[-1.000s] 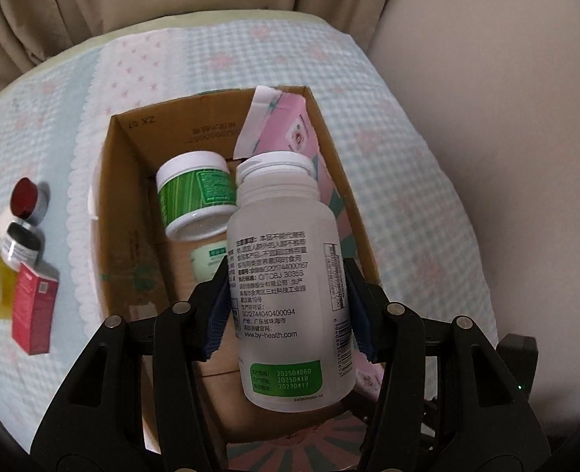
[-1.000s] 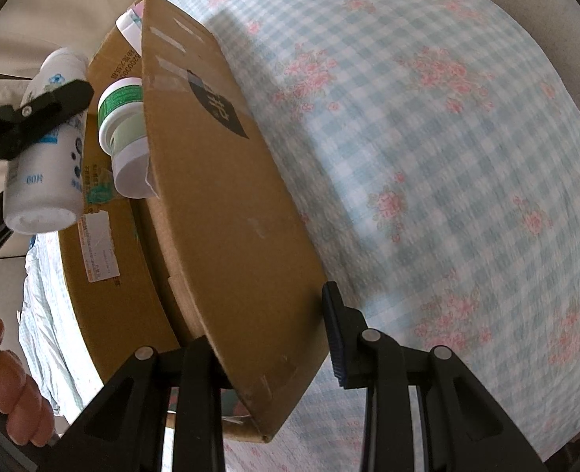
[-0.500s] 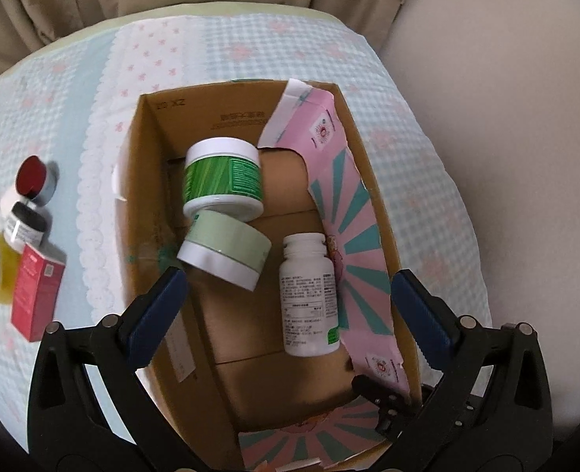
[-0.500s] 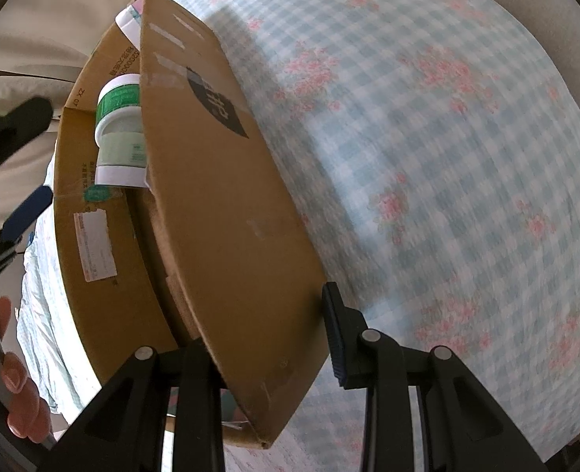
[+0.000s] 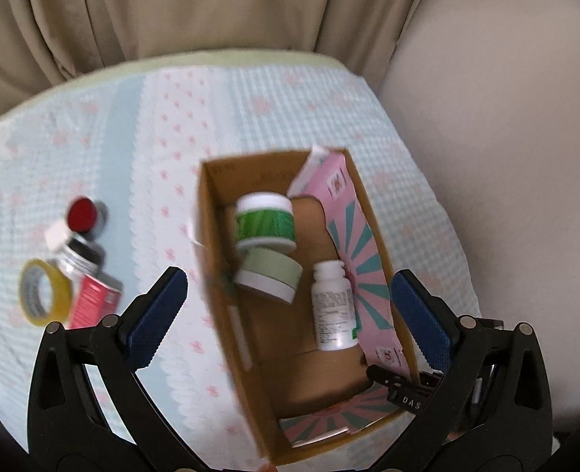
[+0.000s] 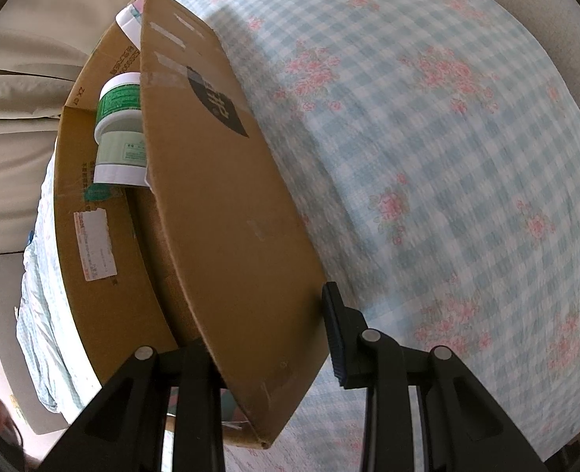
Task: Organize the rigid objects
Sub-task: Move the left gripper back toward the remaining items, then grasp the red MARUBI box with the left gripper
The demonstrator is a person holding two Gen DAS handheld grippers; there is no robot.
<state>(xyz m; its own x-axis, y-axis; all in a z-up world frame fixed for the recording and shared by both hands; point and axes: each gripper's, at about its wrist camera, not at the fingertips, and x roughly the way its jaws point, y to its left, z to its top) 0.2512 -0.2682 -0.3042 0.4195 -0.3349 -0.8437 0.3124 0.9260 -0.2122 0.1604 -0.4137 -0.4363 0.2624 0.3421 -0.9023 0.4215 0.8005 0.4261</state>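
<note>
Left gripper (image 5: 290, 303) hanging above the cardboard box (image 5: 219, 259), jaws spread wide, nothing between them. Right gripper (image 6: 266, 338) clenched on the box's near side wall, cardboard pinched between its pads; inner finger hidden behind the wall.

White pill bottle (image 5: 332, 306) lying flat on the box floor toward 3 o'clock, long axis running 12 to 6, cap pointing to 12. Beside it at 9 o'clock, two jars: green-labelled jar (image 5: 265, 226) above, pale green jar (image 5: 270, 275) tilted below, touching. One pink carton (image 5: 353, 244) leaning along the box's 3 o'clock wall, lower end cut off by gripper finger.

Outside the box at 9 o'clock on the checked cloth (image 5: 164, 149): one yellow tape roll (image 5: 40, 293), one red packet (image 5: 93, 299), one red-capped jar (image 5: 83, 214), one dark-capped jar (image 5: 79, 257); blurred, labels unreadable. In right wrist view, bottle hidden behind box wall; only the two jars showing.
</note>
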